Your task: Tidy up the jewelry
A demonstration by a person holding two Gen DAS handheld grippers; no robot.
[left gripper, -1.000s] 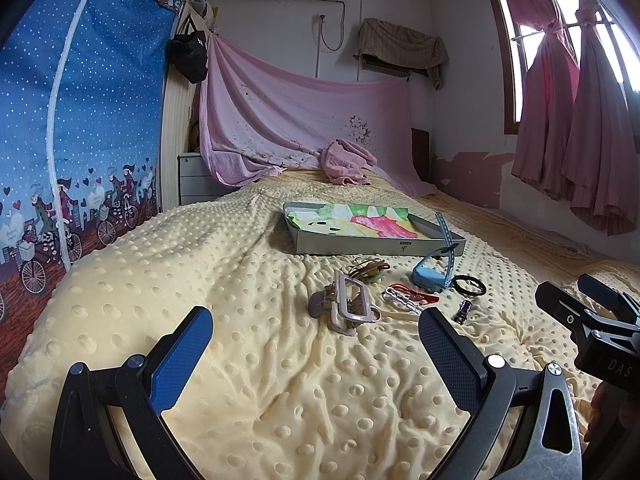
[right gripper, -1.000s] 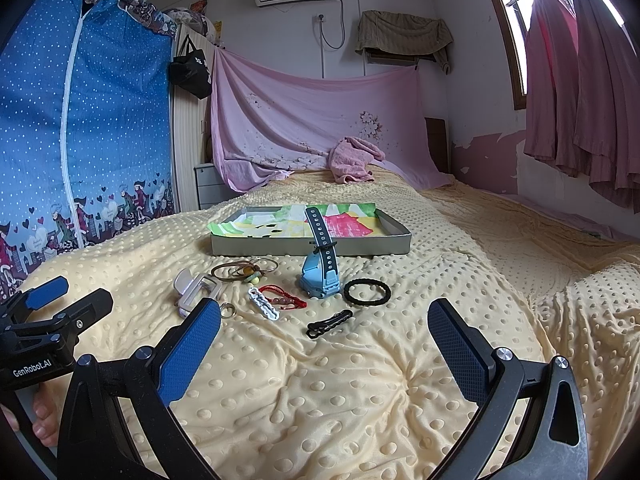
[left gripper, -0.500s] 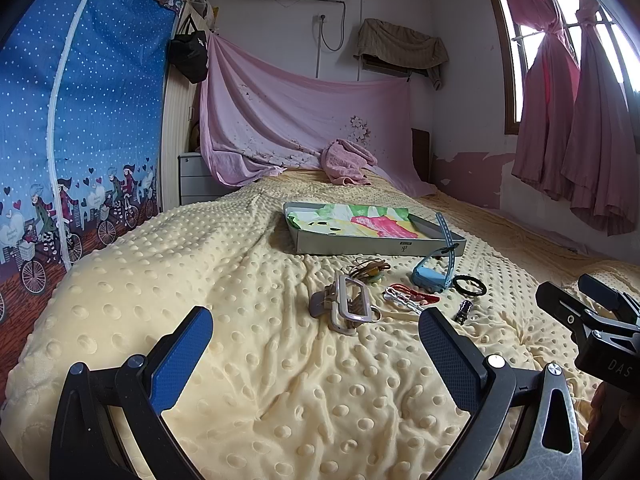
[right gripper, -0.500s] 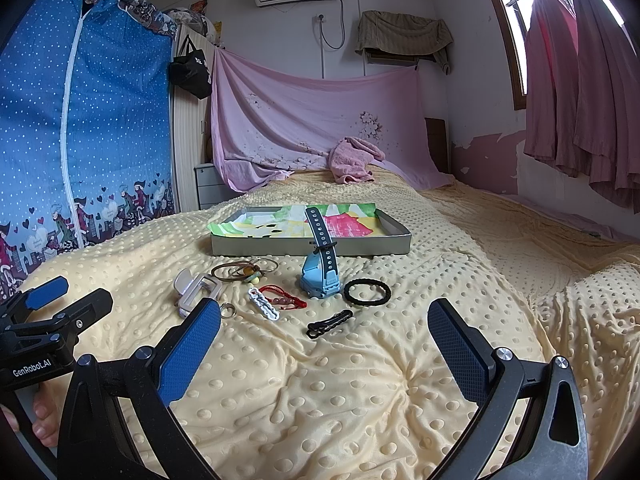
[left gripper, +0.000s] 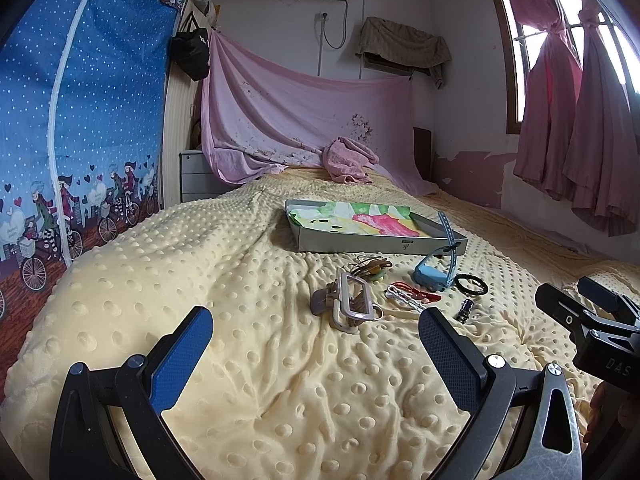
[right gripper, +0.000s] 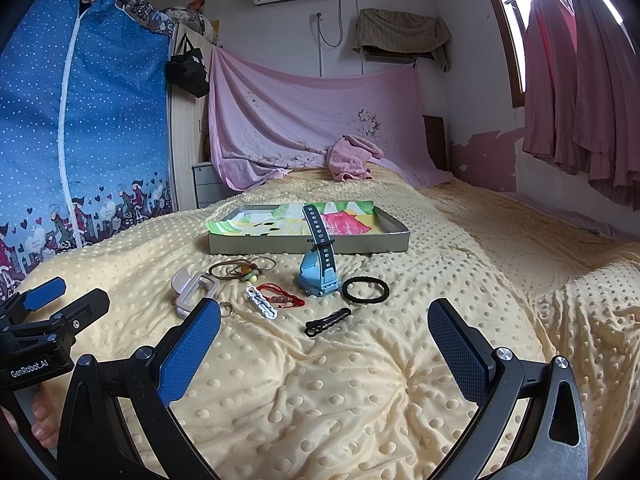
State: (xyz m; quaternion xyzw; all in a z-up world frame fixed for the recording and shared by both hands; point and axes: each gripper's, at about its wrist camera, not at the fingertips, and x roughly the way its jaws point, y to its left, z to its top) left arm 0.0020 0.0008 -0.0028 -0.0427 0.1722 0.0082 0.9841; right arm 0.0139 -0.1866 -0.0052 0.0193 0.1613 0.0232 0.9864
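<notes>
Site: bed (right gripper: 360, 400), covered in a yellow dotted blanket.

Receptacle: shallow grey tray (right gripper: 360, 242) with a colourful printed liner, standing at mid-bed beyond the loose pieces; nothing visibly lies in it.

Loose pieces, all on the blanket in front of the tray:
- blue watch (right gripper: 319, 276), strap standing up and leaning at the tray's near wall;
- black hair tie (right gripper: 365, 289), just right of the watch;
- black hair clip (right gripper: 328, 322), nearest the right gripper;
- white chain clip (right gripper: 262, 301), touching the red cord bracelet (right gripper: 282, 296);
- beige claw clip (left gripper: 348, 300), leftmost;
- brown cord bracelets (right gripper: 240, 270), near the tray.

Left gripper (left gripper: 316, 344): fingers wide, empty, held above the blanket short of the claw clip.
Right gripper (right gripper: 324, 338): fingers wide, empty, roughly aligned with the black hair clip.

Step judged in hand: first pick. Advice: take the nearest piece per side, descend with fingers straddling it, press slightly into the soft blanket, and close across the narrow dimension so no fabric is pinched.
</notes>
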